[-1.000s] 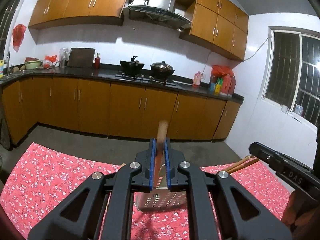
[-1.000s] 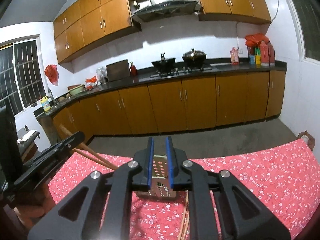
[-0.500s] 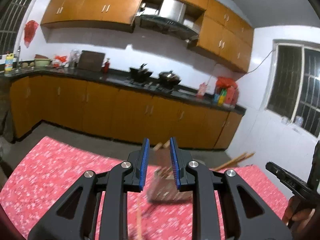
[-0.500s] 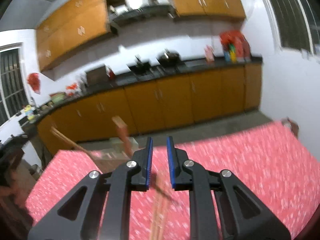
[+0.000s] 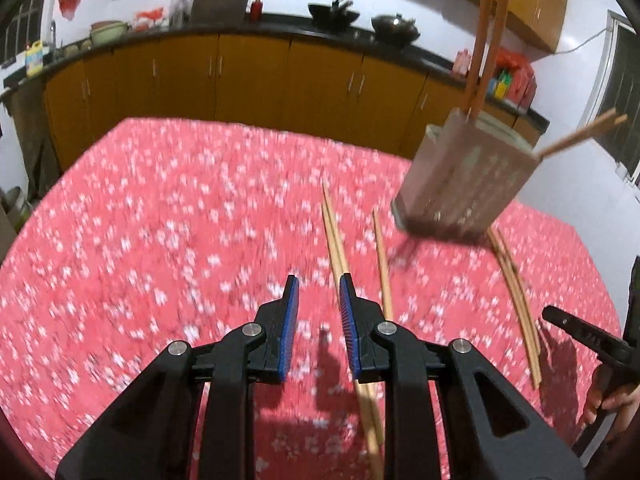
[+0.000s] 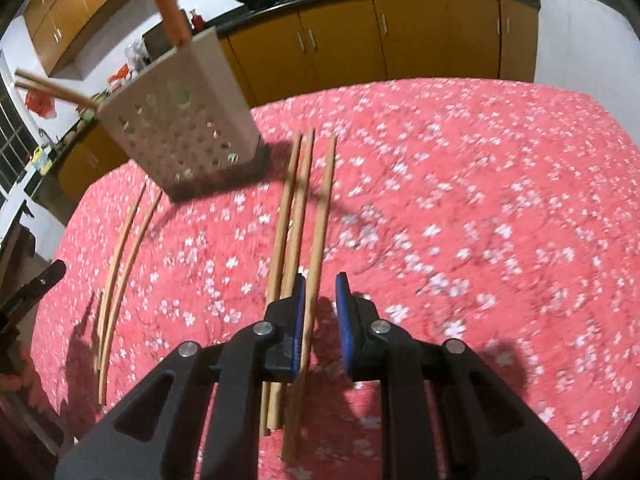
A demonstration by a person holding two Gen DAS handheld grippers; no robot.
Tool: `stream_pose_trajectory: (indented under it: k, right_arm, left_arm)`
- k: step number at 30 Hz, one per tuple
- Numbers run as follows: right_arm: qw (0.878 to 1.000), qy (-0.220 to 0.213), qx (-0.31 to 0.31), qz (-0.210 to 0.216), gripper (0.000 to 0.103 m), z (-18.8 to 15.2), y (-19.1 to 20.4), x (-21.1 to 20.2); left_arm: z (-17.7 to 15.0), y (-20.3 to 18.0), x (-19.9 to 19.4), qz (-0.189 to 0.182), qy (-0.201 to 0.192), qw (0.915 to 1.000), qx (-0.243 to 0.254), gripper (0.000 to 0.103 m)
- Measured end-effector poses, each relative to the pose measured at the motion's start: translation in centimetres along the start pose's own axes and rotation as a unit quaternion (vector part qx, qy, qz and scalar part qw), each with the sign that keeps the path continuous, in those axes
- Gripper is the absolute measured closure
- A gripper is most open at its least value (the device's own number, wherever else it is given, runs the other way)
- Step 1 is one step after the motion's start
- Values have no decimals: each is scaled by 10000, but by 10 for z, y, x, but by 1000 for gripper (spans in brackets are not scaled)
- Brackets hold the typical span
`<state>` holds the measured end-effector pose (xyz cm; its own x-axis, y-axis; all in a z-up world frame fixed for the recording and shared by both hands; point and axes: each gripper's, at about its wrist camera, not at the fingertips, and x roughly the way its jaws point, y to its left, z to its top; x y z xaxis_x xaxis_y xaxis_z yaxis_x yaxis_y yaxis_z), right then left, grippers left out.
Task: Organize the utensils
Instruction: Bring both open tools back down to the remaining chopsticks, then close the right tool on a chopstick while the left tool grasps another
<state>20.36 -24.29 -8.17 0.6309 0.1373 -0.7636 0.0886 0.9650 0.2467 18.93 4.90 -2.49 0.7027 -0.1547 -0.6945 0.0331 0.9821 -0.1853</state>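
Landmark: perforated holder (image 6: 180, 120)
Chopsticks (image 6: 304, 216): just beside holder, long axis running toward right claw (image 6: 320, 312)
Nearer: right claw, above them
Claws: both apart, empty; left claw (image 5: 318, 308)

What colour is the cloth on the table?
The tablecloth is red with small white flowers, clearest in the right wrist view.

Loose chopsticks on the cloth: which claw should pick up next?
Right, probably. The right claw is open with one of the three chopsticks running between its fingers. The left claw is open over bare tablecloth, chopsticks beside it.
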Motion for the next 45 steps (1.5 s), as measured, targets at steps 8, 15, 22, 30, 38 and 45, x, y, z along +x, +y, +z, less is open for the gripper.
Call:
stream_pose_trajectory:
  k: [8, 15, 22, 30, 38, 45]
  right_arm:
    - [9991, 54, -318, -263, 95, -12, 10, 14]
    - [9977, -97, -87, -669, 95, -4, -8, 10]
    - [9970, -138, -184, -738, 95, -6, -11, 7]
    - [9962, -163, -281, -805, 95, -8, -7, 10]
    - [9952, -193, -384, -876, 95, -11, -4, 9]
    - [9931, -319, -354, -1072, 95, 7, -17, 17]
  left_arm:
    - [-22, -3, 17, -169, 332, 9993, -2, 81]
    - [-32, -9, 25, -342, 501, 9982, 31, 81]
    - [-37, -18, 36, -278, 638, 9973, 239, 83]
    - [-36, -21, 40, 66, 578, 9972, 475, 86]
    - [-35, -24, 44, 251, 516, 9962, 653, 94]
    - [-11, -2, 62, 515, 456, 9966, 452, 95]
